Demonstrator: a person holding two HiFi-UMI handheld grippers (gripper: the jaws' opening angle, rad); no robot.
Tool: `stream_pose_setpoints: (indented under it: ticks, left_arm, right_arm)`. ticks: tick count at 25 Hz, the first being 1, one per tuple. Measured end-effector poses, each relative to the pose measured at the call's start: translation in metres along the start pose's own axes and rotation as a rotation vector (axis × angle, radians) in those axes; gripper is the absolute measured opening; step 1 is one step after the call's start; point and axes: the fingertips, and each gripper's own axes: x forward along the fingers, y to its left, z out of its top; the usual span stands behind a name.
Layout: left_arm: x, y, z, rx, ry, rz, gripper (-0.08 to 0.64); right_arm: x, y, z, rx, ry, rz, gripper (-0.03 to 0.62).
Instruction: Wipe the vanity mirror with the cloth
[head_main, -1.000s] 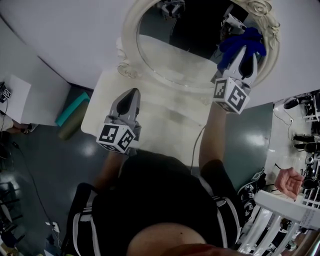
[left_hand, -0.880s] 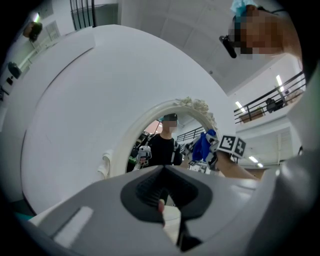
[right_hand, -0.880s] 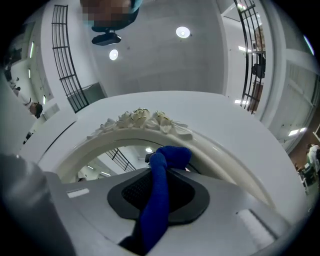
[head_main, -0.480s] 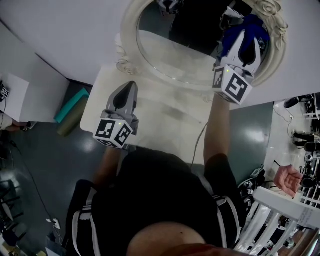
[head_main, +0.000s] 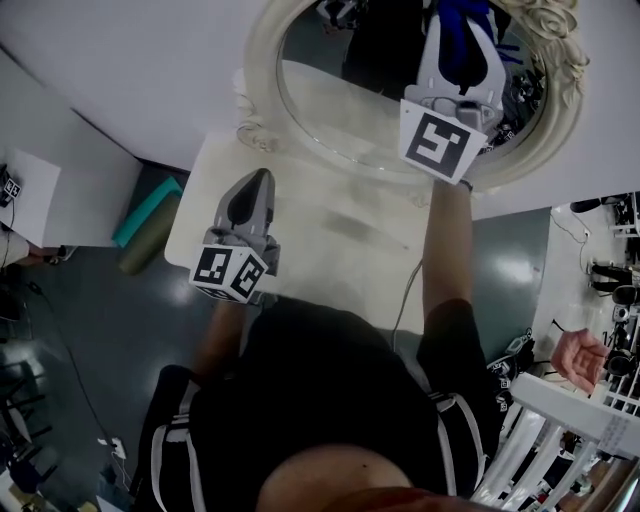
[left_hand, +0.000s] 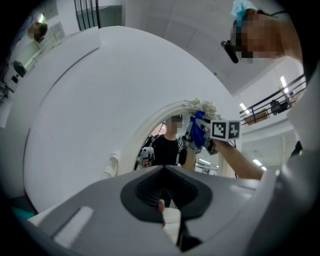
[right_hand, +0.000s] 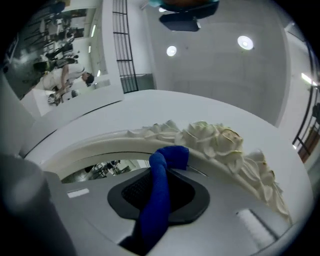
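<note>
My right gripper (head_main: 460, 22) pinches the blue cloth (right_hand: 159, 192) and holds its fold on the vanity mirror (head_main: 340, 95) at the upper right of the head view, tight under the carved frame (right_hand: 215, 140). Open glass for wiping lies leftward and below. My left gripper (head_main: 255, 195), jaws pressed together and empty, hangs over the table (head_main: 330, 250) at lower left, out of the way.
</note>
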Motion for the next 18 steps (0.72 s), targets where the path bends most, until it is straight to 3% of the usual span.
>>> stream_pose_setpoints:
  ticks: [9,18]
  left_arm:
    - [0.0,0.008,-0.006,-0.01,0.011,0.031,0.011]
    - [0.001,0.009,-0.016,-0.009,0.033,0.057,0.011]
  right_arm:
    - [0.004,0.105,0.003,-0.268,-0.058,0.245,0.071]
    - [-0.044,0.215,-0.056,-0.446,-0.03,0.505,0.071]
